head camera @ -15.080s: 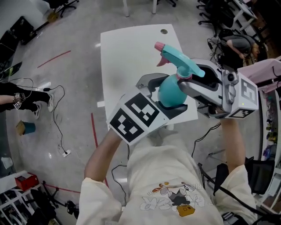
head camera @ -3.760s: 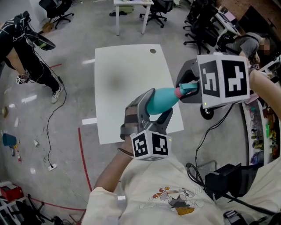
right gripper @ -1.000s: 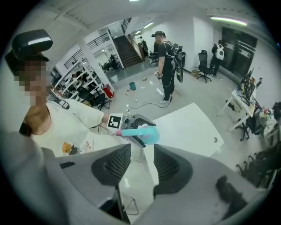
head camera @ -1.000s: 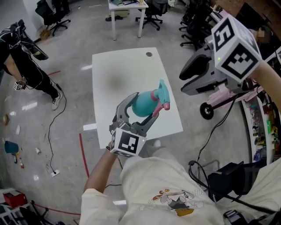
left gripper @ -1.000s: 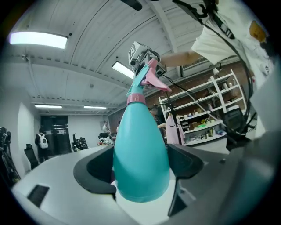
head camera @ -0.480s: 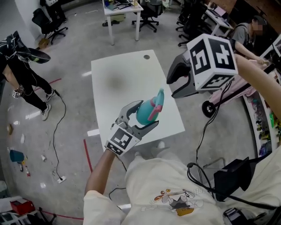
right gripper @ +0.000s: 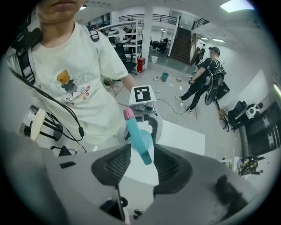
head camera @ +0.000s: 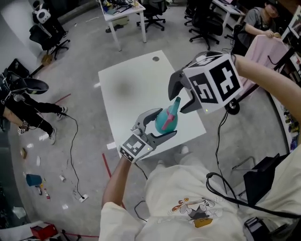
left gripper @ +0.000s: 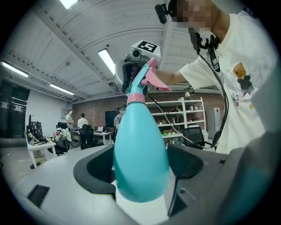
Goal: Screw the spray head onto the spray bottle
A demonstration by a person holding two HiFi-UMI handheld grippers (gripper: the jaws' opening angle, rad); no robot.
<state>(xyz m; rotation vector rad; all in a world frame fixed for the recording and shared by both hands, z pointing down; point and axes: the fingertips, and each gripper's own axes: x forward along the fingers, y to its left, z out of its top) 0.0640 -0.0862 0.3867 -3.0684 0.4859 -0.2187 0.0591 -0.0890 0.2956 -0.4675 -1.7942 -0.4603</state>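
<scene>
The teal spray bottle (head camera: 164, 123) stands nearly upright in the air above the white table's (head camera: 127, 84) near edge, my left gripper (head camera: 165, 123) shut on its round body (left gripper: 140, 154). Its spray head (left gripper: 139, 83), teal with a pink trigger and collar, sits on the neck. My right gripper (head camera: 178, 102) hangs over it pointing steeply down, jaws open. In the right gripper view the spray head (right gripper: 138, 143) lies between the two jaws (right gripper: 142, 165) with a gap on each side. The left gripper's marker cube (right gripper: 142, 94) shows beyond it.
A person in black (head camera: 23, 110) stands on the grey floor at the left, near cables and small litter. A second white table (head camera: 124, 12) and office chairs (head camera: 207, 19) are at the back. A pink cloth (head camera: 268, 49) hangs at the right.
My right gripper has come down from the upper right and rolled, so its jaws now stand round the spray head. The left gripper has brought the bottle lower and more upright.
</scene>
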